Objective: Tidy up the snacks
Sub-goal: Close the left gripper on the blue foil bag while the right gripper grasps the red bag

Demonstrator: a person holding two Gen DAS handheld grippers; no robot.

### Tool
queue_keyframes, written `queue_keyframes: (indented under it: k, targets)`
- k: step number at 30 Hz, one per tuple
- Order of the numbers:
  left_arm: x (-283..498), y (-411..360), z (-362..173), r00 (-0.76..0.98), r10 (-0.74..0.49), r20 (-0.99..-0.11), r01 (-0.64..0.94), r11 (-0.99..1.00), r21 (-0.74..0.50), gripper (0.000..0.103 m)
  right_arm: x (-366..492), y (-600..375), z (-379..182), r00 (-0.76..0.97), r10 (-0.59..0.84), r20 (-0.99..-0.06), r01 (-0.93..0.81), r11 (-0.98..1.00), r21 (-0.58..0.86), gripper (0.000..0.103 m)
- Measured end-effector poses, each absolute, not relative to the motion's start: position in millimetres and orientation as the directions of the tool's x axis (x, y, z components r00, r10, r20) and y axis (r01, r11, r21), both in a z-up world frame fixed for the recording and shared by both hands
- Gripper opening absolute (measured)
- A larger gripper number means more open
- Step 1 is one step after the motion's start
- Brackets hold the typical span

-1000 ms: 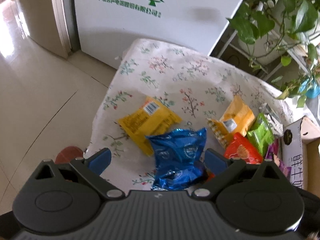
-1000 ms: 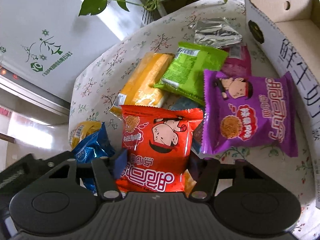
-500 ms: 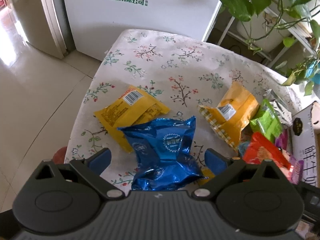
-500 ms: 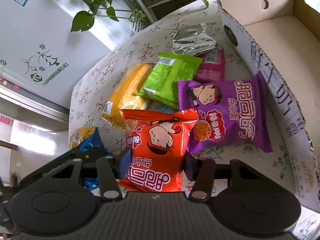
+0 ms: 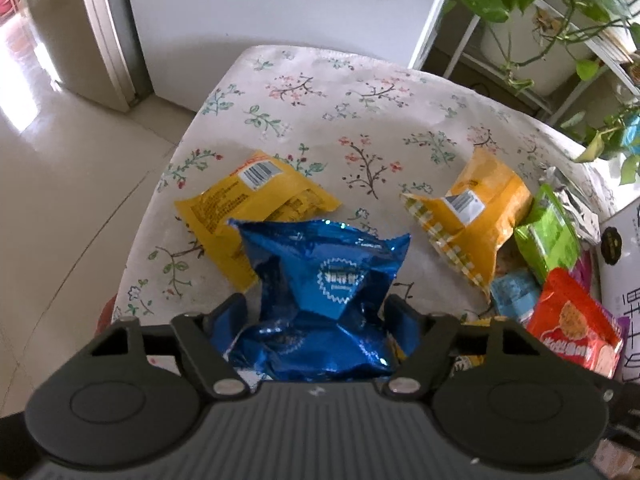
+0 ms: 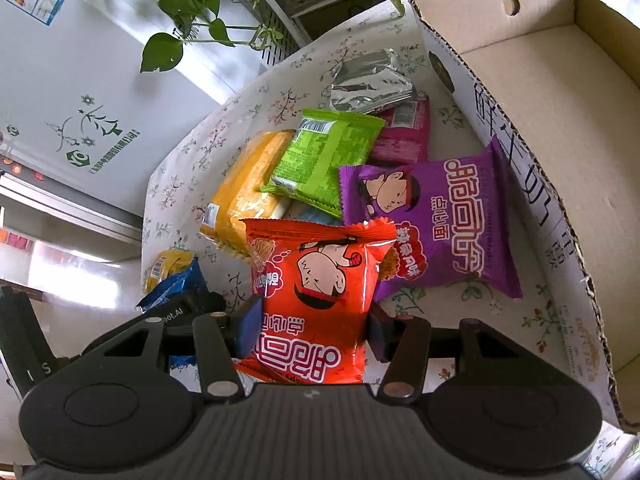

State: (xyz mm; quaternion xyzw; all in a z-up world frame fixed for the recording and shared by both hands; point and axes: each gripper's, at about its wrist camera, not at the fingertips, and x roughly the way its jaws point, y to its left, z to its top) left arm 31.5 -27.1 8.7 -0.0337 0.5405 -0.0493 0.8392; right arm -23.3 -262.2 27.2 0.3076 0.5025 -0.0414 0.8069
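While the left gripper [image 5: 316,320] is closing, its jaws stand either side of the crumpled blue bag [image 5: 320,280], which lies on the flowered cloth [image 5: 360,120] partly over a yellow packet [image 5: 256,204]. The pads look to be just at the foil's flanks, but whether they press yet cannot be told from this view. An orange packet [image 5: 472,216], a green one [image 5: 548,236] and a corner of the box [image 5: 620,264] sit to the right of it. The step in hand for this side is the grasp itself; the next move calls for the jaws to finish pinching the slippery foil before any lift, and for the lift not to drag the yellow packet beneath.

From the right wrist, the right gripper [image 6: 310,328] is clamped narrow on the lower half of the red bag [image 6: 316,280], both pads pressed into its sides so the wrapper bulges above them. The purple bag [image 6: 432,228] lies just beside it on the cloth, and the open cardboard box, its near wall [image 6: 520,184] printed with characters, stands to the right with its floor bare as far as can be seen. The red bag is judged ready to travel: the next move calls for carrying it over that wall and letting go inside, clear of the purple bag leaning against the box.
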Motion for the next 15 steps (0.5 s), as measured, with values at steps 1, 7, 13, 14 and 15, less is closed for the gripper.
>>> queue_keyframes:
  k: [1,7,13,14,15]
  targets:
    - [31.0,-26.9,9.0,0.413,-0.123,-0.903,0.052,0.992,-0.111,0.072,-23.8,-262.8,27.5,0.493,0.243,-0.836,0.376,0.807,0.456,0.060]
    - [25.1,-21.5,12.5,0.421,-0.157,-0.894,0.064,0.988,-0.143,0.065,-24.6,-264.0,27.1,0.490,0.245,-0.837,0.374,0.808,0.456,0.060]
    - [11.7,-19.5,19.5,0.438,-0.185,-0.880,0.101,0.983,-0.156,0.055,-25.0,-261.9,28.7,0.488,0.262,-0.832,0.352,0.814,0.463,0.060]
    - [9.7,-18.8,19.2,0.440,-0.188,-0.878,0.102,0.982,-0.159,0.055,-25.3,-261.4,29.1,0.488,0.264,-0.832,0.347,0.815,0.463,0.059]
    - [8.1,-17.9,18.9,0.442,-0.189,-0.877,0.100,0.982,-0.161,0.055,-25.4,-261.3,29.3,0.488,0.266,-0.831,0.345,0.816,0.463,0.059]
